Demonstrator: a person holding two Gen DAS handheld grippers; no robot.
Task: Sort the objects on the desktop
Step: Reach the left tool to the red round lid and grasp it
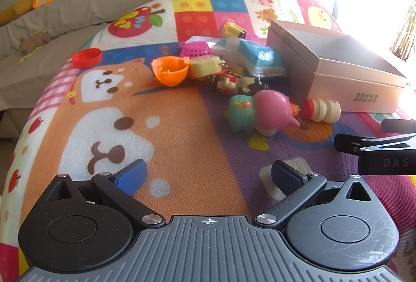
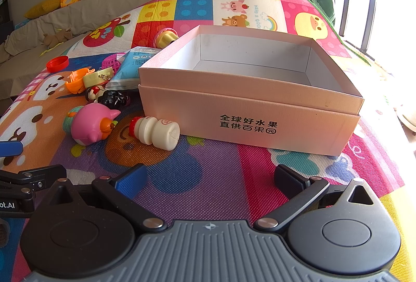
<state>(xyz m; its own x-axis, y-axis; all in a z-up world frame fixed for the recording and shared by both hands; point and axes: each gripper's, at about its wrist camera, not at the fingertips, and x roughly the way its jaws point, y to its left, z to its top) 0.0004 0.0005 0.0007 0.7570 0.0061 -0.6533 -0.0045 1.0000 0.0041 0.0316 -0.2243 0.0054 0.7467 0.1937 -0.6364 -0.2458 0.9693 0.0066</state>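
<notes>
A pink cardboard box [image 2: 249,105] stands open and empty on the colourful play mat; it also shows in the left wrist view [image 1: 338,74]. Left of it lies a heap of toys: a pink-headed figure [image 1: 262,110] [image 2: 91,123], a small cream bottle with a red cap [image 1: 322,109] [image 2: 156,129], an orange half shell [image 1: 170,70], a red lid [image 1: 87,57], a blue packet [image 1: 256,55], a pink basket [image 1: 196,49]. My left gripper [image 1: 208,175] is open and empty, near the mat's front. My right gripper [image 2: 210,178] is open and empty, in front of the box.
A yellow-pink toy cup [image 1: 230,28] lies behind the heap. A beige sofa [image 1: 78,6] with plush toys runs along the far left. Bright window at the right. The right gripper's side [image 1: 377,149] shows at the left view's right edge.
</notes>
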